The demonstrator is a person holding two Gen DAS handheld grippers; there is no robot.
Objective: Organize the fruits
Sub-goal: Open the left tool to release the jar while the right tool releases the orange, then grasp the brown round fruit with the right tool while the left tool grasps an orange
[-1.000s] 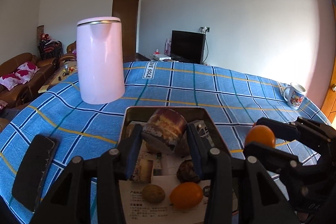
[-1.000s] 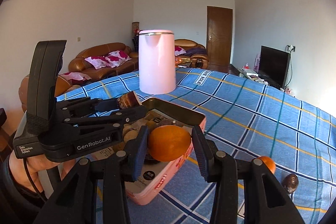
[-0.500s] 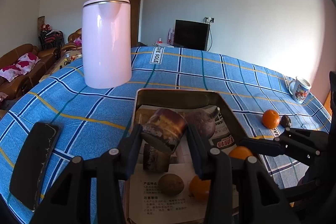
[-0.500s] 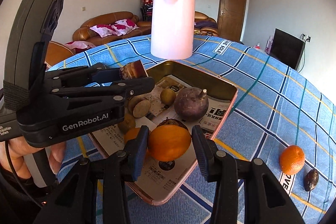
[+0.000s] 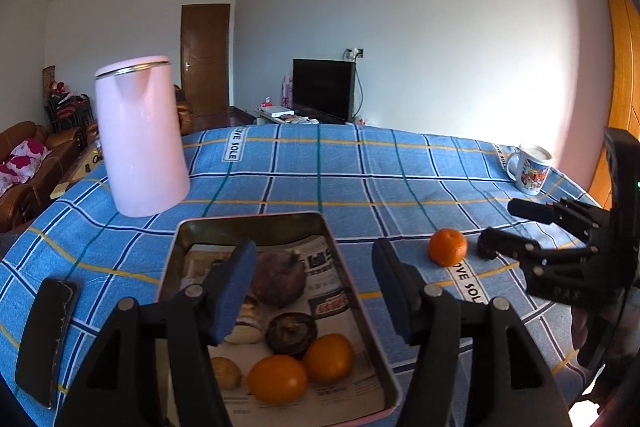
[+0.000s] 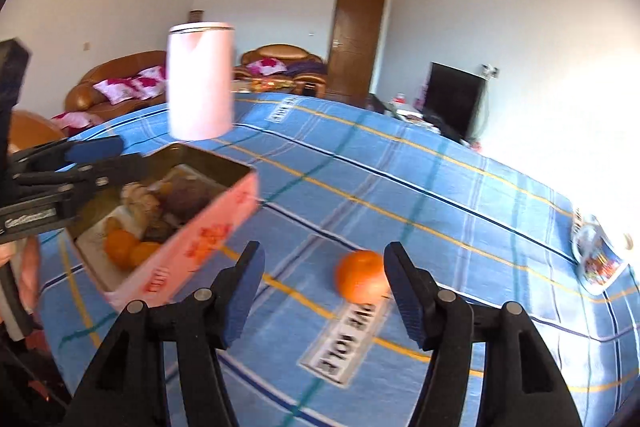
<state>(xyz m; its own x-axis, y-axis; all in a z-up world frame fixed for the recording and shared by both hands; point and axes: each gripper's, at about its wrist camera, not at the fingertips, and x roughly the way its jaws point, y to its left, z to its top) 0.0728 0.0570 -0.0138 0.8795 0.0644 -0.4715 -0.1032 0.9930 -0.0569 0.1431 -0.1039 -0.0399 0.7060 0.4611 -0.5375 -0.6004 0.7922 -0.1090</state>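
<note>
Two oranges sit side by side at the near end of the tin tray, with a dark purple mangosteen further in and a brown shrivelled fruit between them, all on the newspaper lining. Your left gripper hangs over that tray with its jaws parted and nothing between them; they have just been opening. Over on your right side, your right gripper is spread too, jaws just opened, nothing pinched. One loose orange lies on the blue checked tablecloth, just ahead of the right gripper's right finger and well apart from the tray. From the left wrist view a small dark fruit sits just beside that orange, near the tips of your right gripper. A pink kettle stands upright beyond the tray's far corner. A dark phone lies flat at the left edge of the cloth, and a printed mug stands at the far right.
</note>
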